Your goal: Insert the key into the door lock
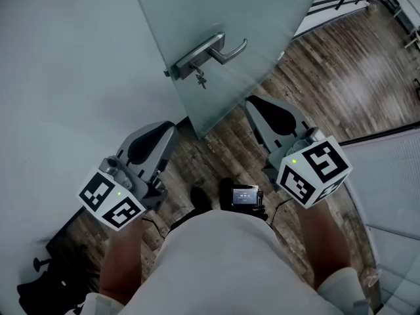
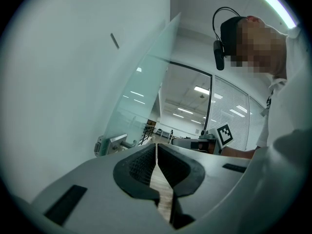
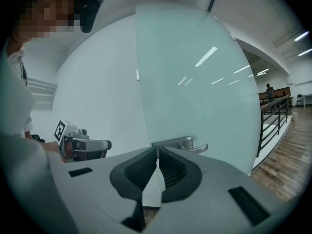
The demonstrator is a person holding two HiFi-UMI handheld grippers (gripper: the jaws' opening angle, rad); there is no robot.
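Note:
The frosted glass door (image 1: 216, 5) stands ajar, with a silver lever handle (image 1: 213, 50) on its lock plate. A small key (image 1: 201, 79) hangs at the lock just under the handle. Both grippers are held low in front of the door, apart from it. My left gripper (image 1: 170, 130) is shut with nothing in it, below and left of the lock. My right gripper (image 1: 252, 102) is shut and empty, below and right of the handle. The left gripper view shows its jaws (image 2: 156, 147) closed, the handle (image 2: 113, 143) ahead to the left. The right gripper view has the handle (image 3: 183, 144) just beyond its closed jaws (image 3: 157, 152).
A pale wall (image 1: 65, 64) runs along the left of the door. Wood-plank floor (image 1: 341, 71) lies beyond the door's edge, with a black railing (image 3: 273, 121) at the right. A small black device (image 1: 246, 195) hangs at the person's waist. Dark gear (image 1: 46, 274) lies on the floor at lower left.

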